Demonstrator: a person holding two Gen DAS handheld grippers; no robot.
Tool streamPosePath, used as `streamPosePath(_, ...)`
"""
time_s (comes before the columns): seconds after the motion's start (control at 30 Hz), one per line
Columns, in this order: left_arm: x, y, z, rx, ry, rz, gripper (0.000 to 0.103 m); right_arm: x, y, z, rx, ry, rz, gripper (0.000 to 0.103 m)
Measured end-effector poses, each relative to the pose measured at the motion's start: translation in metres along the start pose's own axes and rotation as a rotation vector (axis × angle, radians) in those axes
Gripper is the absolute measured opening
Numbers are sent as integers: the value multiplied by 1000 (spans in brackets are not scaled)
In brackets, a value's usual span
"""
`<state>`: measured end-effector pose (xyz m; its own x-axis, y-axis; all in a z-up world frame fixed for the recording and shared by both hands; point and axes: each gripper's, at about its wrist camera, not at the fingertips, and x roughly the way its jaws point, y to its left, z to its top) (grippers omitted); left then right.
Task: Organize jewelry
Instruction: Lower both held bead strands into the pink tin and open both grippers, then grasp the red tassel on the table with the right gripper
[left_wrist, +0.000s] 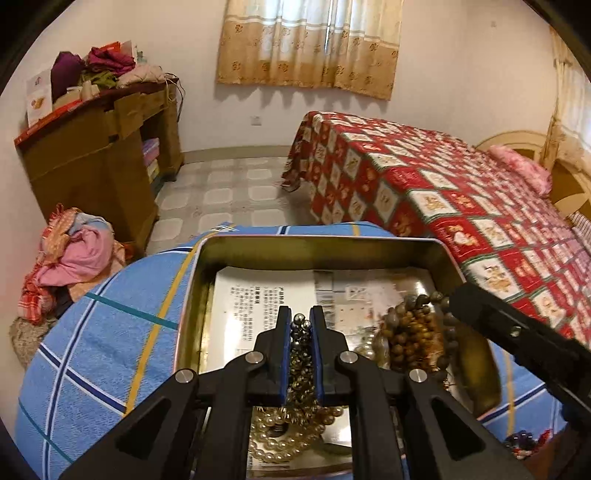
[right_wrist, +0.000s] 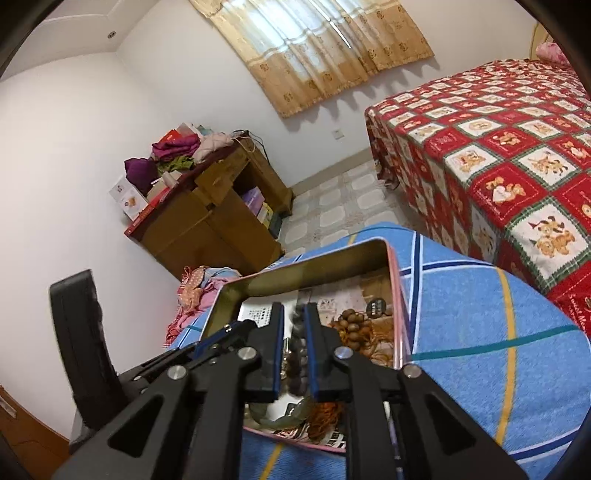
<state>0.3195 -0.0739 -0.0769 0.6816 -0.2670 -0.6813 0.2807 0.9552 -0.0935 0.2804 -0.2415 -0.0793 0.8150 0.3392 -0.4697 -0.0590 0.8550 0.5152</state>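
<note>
An open metal tin (left_wrist: 314, 245) (right_wrist: 306, 267) lined with printed paper rests on a blue plaid cloth (left_wrist: 110, 332). My left gripper (left_wrist: 301, 321) is shut on a strand of grey metallic beads (left_wrist: 301, 328) that hangs over the tin. Below it lies a pearl strand (left_wrist: 284, 439). Brown wooden beads (left_wrist: 410, 332) (right_wrist: 351, 323) are heaped at the tin's right side. My right gripper (right_wrist: 294, 314) is over the same tin with its jaws slightly apart. A blurred dark bead strand (right_wrist: 297, 350) sits loose between its pads. One right finger (left_wrist: 498, 317) reaches in from the right.
A bed with a red patchwork cover (left_wrist: 443, 192) stands to the right. A wooden desk (left_wrist: 96, 158) piled with clothes is at the back left, with a clothes heap (left_wrist: 74, 258) on the floor. Purple and red beads (left_wrist: 524, 439) lie beside the tin.
</note>
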Motion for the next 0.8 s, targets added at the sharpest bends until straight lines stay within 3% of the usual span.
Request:
streamPosePath(0.03, -1, 0, 0, 6, 3, 17, 16, 0, 1, 0, 4, 0, 1, 38)
streamPosePath(0.07, -1, 0, 0, 9, 10, 38, 24, -3, 0, 0, 11, -7, 0, 55)
streamPosePath(0.1, -1, 0, 1, 7, 17, 51, 48, -8, 0, 0, 20, -24, 2, 63)
streamPosePath(0.13, 0, 0, 2, 2, 19, 49, 70, -12, 0, 0, 23, -36, 5, 63)
streamPosePath(0.17, -7, 3, 1, -12, 5, 29, 76, -20, 2, -1, 19, -50, 7, 63)
streamPosePath(0.27, -26, 8, 2, -52, -29, -38, 78, -33, 10, -4, -16, -75, -13, 63)
streamPosePath(0.4, -42, 10, -2, -65, -19, -19, 78, -56, 17, -18, -26, -92, -51, 63)
streamPosePath(0.63, -85, 21, -51, -76, -64, 128, 78, -85, 30, -68, -147, -93, -197, 63)
streamPosePath(0.7, -97, 26, -69, -90, -82, 189, 78, -89, 32, -83, -177, -109, -245, 72)
streamPosePath(0.8, -113, 33, -93, -118, -106, 257, 78, -93, 35, -97, -219, -110, -280, 74)
